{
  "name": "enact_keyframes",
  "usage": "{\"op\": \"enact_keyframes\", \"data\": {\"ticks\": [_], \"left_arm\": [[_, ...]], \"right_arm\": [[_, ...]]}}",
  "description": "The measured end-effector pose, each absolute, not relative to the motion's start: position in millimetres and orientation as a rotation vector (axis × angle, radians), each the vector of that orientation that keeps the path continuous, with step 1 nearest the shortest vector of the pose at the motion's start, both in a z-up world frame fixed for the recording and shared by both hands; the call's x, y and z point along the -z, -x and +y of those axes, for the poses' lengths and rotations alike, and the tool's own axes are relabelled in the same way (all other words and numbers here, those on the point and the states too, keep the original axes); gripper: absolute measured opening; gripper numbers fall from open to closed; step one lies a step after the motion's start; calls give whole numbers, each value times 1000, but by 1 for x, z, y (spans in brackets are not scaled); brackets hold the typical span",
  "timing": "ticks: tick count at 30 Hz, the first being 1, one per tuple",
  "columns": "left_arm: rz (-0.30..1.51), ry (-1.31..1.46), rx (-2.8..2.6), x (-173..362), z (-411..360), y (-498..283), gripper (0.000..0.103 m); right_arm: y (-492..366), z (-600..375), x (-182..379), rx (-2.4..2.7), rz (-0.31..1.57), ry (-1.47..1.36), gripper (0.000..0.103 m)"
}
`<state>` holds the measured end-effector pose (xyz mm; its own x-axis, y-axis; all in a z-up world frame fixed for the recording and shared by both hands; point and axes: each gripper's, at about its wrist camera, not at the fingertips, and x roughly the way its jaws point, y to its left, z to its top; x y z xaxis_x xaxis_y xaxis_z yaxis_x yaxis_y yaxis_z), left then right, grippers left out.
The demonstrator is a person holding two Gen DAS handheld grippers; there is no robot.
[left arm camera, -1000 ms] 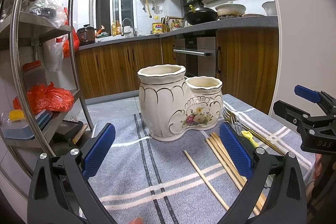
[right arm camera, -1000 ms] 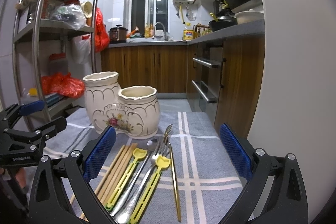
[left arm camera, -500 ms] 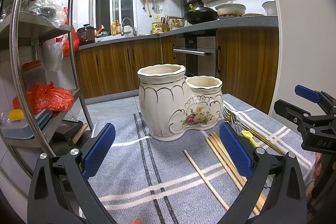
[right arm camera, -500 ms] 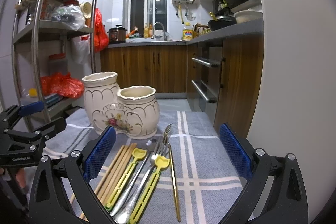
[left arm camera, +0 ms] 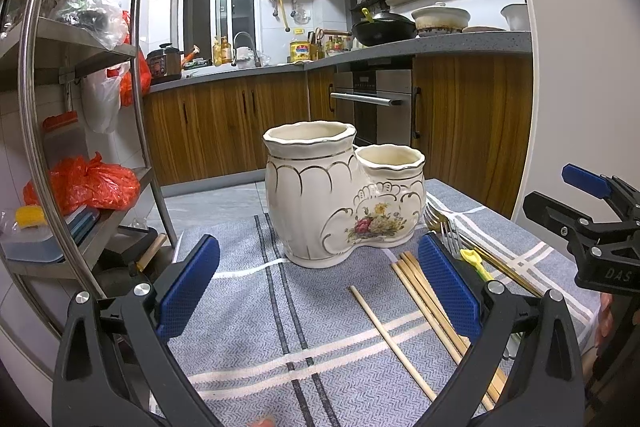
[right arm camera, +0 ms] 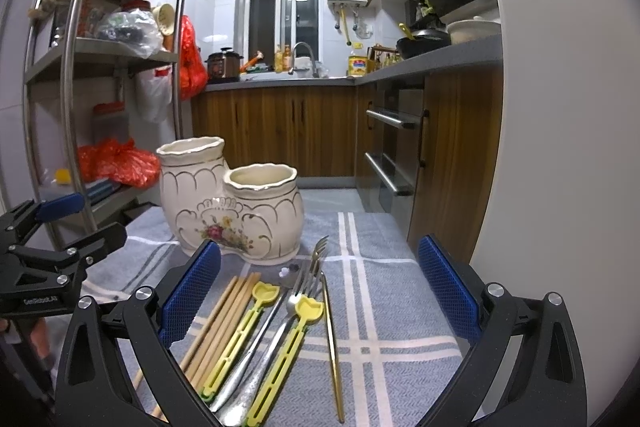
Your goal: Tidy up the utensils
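Note:
A cream ceramic double utensil holder [left arm camera: 344, 199] with a flower print stands on the grey striped cloth [left arm camera: 248, 327]; it also shows in the right wrist view [right arm camera: 232, 203]. Wooden chopsticks [right arm camera: 224, 315], two yellow-handled utensils [right arm camera: 248, 327], silver forks [right arm camera: 288, 307] and a gold fork [right arm camera: 330, 327] lie flat in front of the holder. One chopstick [left arm camera: 390, 341] lies apart from the rest. My left gripper [left arm camera: 320, 287] is open and empty, facing the holder. My right gripper [right arm camera: 320, 291] is open and empty above the utensils.
A metal shelf rack [left arm camera: 80, 131] with red bags stands left of the table. Wooden kitchen cabinets [left arm camera: 240, 123] and an oven [left arm camera: 372, 103] lie beyond the table's far edge. A white wall [right arm camera: 552, 147] borders the right side.
Both grippers have barely drifted. Nothing was taken hold of or let go.

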<state>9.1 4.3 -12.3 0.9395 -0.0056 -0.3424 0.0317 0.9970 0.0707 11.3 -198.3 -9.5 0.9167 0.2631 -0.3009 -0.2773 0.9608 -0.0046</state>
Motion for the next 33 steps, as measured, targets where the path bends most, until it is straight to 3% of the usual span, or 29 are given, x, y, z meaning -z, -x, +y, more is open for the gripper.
{"op": "enact_keyframes", "data": {"ticks": [14,21,33], "left_arm": [[359,-71,16,10,8,-10,98],[450,-63,65,6,10,-21,98],[702,-67,113,20,8,-50,98]], "right_arm": [[-10,-200,9,-281,305,41,98],[-15,-206,8,-268,336,26,98],[-103,-194,-6,-249,604,108,98]]}}
